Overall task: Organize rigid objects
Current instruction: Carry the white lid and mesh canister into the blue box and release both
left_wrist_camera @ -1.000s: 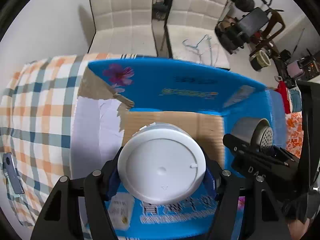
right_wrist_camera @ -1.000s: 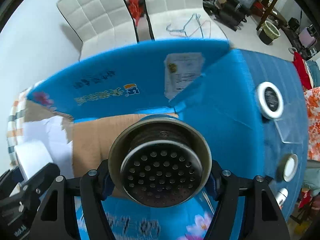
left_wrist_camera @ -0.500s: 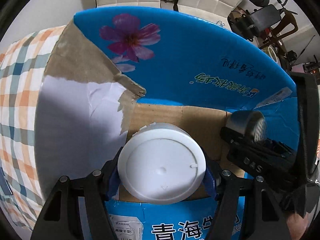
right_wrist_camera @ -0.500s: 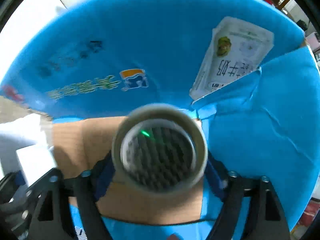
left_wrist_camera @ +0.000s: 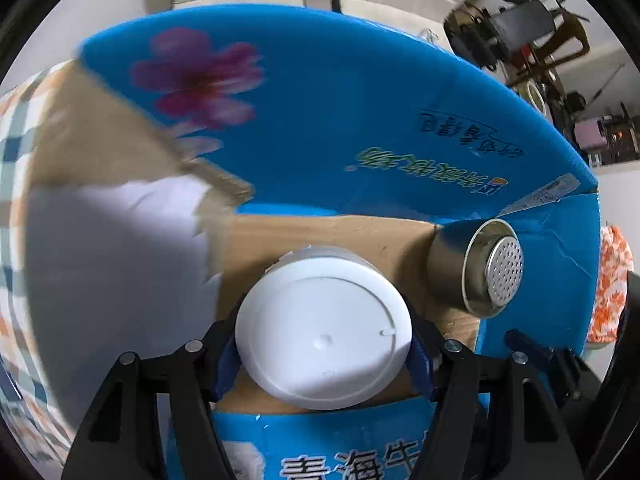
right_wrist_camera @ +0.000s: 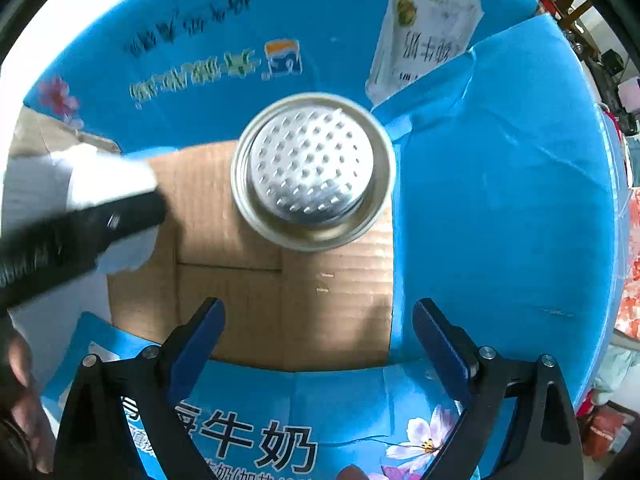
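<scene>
the left tongs (left_wrist_camera: 324,344) grip a white jar (left_wrist_camera: 323,330) over the brown floor of the blue box (left_wrist_camera: 360,128). the right tongs (right_wrist_camera: 318,330) hang wide open and empty; the metal can (right_wrist_camera: 312,170) sits at twelve o'clock from them, probably resting on the box floor. lower the jar straight down at the can's nine o'clock, well apart, then spread the tongs.

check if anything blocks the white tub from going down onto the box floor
Nothing visible does. The left gripper holds the white tub over bare cardboard floor; the metal can sits off to its right.
</scene>
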Demonstrator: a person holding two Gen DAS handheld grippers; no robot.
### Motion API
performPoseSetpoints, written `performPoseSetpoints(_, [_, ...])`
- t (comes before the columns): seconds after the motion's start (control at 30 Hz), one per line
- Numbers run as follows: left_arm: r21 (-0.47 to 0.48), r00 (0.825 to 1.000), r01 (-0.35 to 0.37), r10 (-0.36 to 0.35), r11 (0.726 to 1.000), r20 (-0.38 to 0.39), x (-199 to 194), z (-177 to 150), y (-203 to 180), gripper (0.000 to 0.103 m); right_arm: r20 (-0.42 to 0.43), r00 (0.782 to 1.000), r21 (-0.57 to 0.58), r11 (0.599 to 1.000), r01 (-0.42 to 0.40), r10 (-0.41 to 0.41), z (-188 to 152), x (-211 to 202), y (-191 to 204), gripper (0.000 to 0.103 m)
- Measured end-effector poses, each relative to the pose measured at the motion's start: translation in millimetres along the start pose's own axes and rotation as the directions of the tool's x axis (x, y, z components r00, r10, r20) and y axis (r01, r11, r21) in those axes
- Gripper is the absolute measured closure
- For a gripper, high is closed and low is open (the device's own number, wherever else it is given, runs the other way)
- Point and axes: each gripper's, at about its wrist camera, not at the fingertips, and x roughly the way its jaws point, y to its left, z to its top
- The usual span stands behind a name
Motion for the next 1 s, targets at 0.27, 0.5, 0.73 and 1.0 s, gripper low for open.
performPoseSetpoints(0.27, [0.055, 0.999, 0.017, -0.015, 0.998, -0.046, 18, 23, -16, 0.037, 0.005, 0.999, 0.069, 0.997, -0.037, 0.037, 15, 13, -6, 0.006])
performPoseSetpoints(0.5, [0.039, 0.997, 0.056, -0.054, 0.998, -0.061, 17, 27, -11, 0.037, 0.022, 0.998, 0.106, 0.992, -0.069, 0.067, 22, 15, -13, 0.006])
performPoseSetpoints(0.73, [0.04, 0.999, 0.025, -0.024, 0.999, -0.042, 1, 24, -11, 0.012, 0.031, 0.998, 0.112, 0.992, -0.06, 0.057, 47, -3, -25, 0.006])
performPoseSetpoints(1.0, [0.04, 0.994, -0.077, 0.074, 0.996, 0.079, -45, -12, 7, 0.002, 0.053, 0.998, 0.089, 0.996, -0.026, 0.022, 29, -41, -21, 0.006])
